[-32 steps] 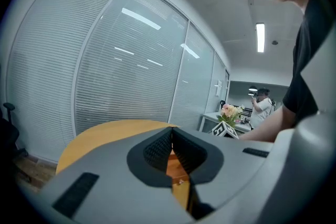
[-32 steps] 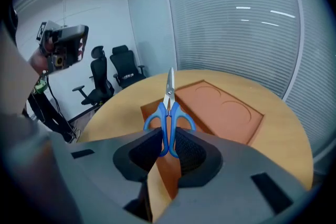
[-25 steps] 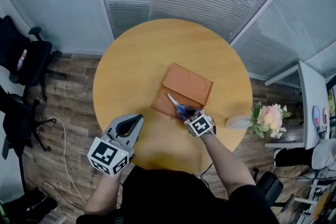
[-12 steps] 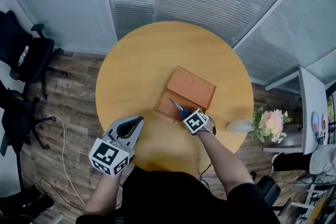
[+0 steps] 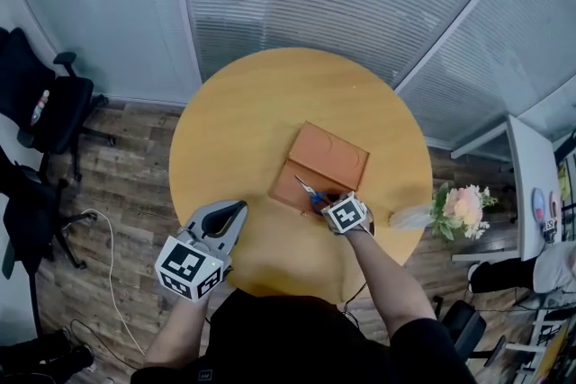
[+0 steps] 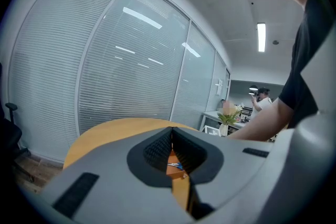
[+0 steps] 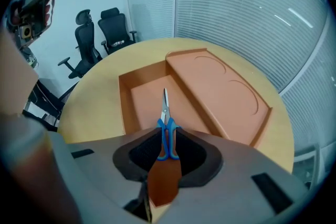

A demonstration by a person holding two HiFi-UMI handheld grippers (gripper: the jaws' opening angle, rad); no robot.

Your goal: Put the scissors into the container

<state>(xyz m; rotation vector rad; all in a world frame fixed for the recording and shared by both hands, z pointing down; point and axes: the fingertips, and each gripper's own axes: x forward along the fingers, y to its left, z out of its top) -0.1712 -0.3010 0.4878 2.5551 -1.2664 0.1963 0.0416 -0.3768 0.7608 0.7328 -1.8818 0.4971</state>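
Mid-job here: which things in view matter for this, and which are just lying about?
In the job: scissors held in the right gripper; open orange container.
Just about: left gripper, idle at the table edge; flowers; office chairs; floor cable.

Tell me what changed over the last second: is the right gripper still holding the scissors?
Yes. The right gripper seems to have eased the scissors slightly lower toward the open half of the container, blades pointing across it. It stays shut on the blue handles, and nothing was let go. The left gripper stays shut and empty at the near-left edge of the table. The container has not moved.
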